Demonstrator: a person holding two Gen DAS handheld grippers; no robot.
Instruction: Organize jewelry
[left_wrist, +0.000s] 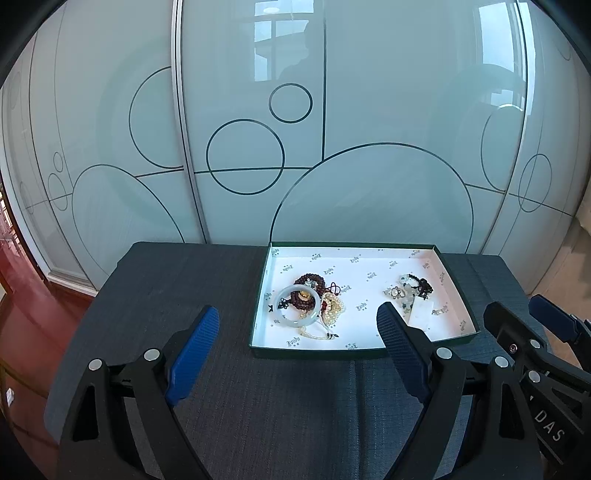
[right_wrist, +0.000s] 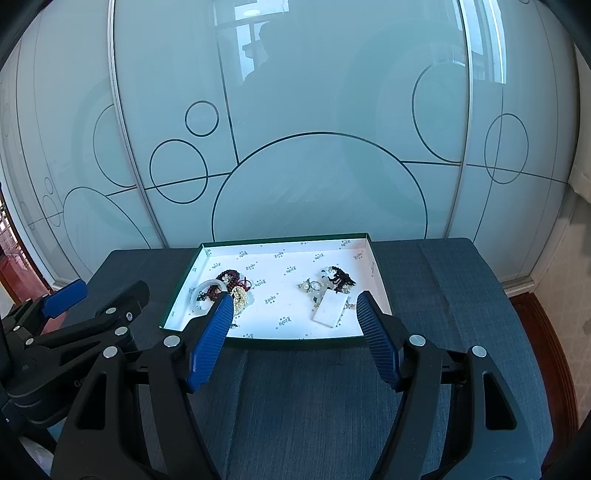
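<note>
Inside the shallow white-lined, dark-green-rimmed cardboard tray (left_wrist: 452, 266) on the grey-blue fabric surface (left_wrist: 295, 398): a pale jade-like bangle (left_wrist: 281, 297) over dark red-brown wooden bead strands (left_wrist: 314, 281) and a cream pearl strand (left_wrist: 334, 306) at the left, a tangle of clear and dark beaded pieces (right_wrist: 334, 278) beside a white rectangular card (right_wrist: 330, 312) at the right. Left gripper (left_wrist: 297, 334) and right gripper (right_wrist: 293, 314) both spread wide, empty, short of the tray's near rim. Bangle likely stiff, smooth, breakable, best pinched across its band; strands limp and light, prone to snag, best lifted at a bunched loop.
</note>
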